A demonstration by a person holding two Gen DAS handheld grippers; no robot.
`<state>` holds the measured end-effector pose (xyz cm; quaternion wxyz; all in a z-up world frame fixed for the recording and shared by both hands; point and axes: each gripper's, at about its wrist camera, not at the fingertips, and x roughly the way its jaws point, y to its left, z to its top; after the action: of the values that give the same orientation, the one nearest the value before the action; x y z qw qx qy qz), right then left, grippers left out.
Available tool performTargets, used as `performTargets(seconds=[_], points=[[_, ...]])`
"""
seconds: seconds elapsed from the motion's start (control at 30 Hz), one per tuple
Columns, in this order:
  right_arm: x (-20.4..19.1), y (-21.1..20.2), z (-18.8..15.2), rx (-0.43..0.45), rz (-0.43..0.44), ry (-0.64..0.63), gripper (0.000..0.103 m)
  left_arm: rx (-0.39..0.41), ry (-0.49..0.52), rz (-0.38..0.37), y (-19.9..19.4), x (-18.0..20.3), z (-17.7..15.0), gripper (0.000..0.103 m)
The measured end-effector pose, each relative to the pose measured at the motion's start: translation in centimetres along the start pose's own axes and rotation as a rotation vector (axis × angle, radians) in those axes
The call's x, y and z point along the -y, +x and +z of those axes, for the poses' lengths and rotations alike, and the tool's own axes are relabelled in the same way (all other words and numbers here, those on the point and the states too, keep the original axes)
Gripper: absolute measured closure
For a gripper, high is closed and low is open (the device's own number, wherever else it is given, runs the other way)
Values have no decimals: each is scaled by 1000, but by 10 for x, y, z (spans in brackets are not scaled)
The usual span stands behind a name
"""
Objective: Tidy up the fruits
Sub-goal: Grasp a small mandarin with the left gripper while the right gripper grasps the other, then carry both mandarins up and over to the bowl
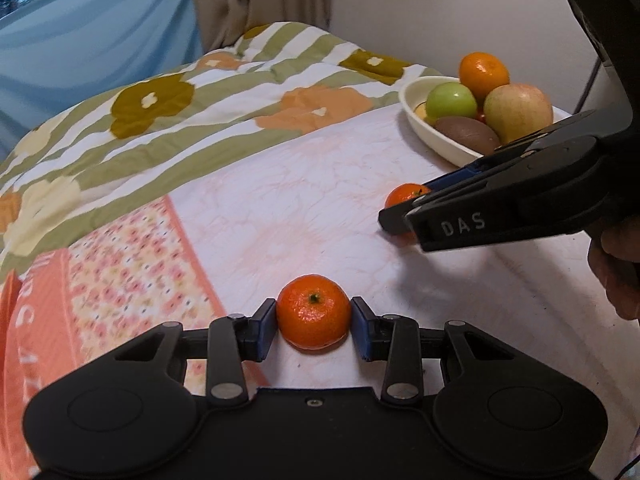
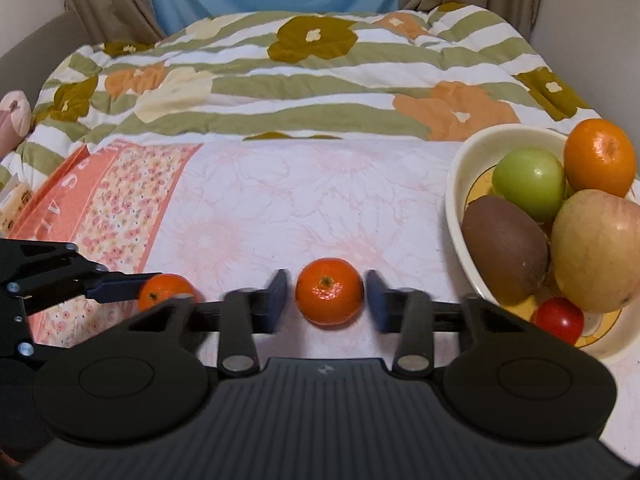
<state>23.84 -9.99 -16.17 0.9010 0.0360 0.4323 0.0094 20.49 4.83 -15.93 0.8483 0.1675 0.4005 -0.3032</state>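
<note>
Two mandarins lie on the pale floral sheet. In the left wrist view my left gripper (image 1: 314, 326) has its blue pads against both sides of one mandarin (image 1: 313, 311), which rests on the sheet. In the right wrist view my right gripper (image 2: 327, 300) straddles the other mandarin (image 2: 329, 291) with a small gap on each side, so it is open. That mandarin (image 1: 404, 196) and the right gripper (image 1: 404, 220) also show in the left wrist view. The left gripper's mandarin (image 2: 164, 290) shows at lower left of the right wrist view.
A cream bowl (image 2: 460, 184) stands at the right with an orange (image 2: 600, 156), a green apple (image 2: 528, 184), a yellow-red apple (image 2: 596, 248), a kiwi (image 2: 504, 252) and a small red fruit (image 2: 560, 318). A flowered quilt (image 2: 304, 72) is bunched across the back.
</note>
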Motion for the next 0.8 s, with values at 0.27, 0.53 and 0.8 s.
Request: performTargets(seconds=[0.27, 0.53, 0.8], points=[[5, -22, -1, 25, 30, -14, 51, 6, -49, 55, -19, 3, 1, 60], [19, -71, 4, 67, 62, -20, 51, 53, -107, 84, -55, 21, 18, 60], [52, -128, 4, 105, 81, -28, 51, 108, -145, 113, -95, 59, 44, 60]])
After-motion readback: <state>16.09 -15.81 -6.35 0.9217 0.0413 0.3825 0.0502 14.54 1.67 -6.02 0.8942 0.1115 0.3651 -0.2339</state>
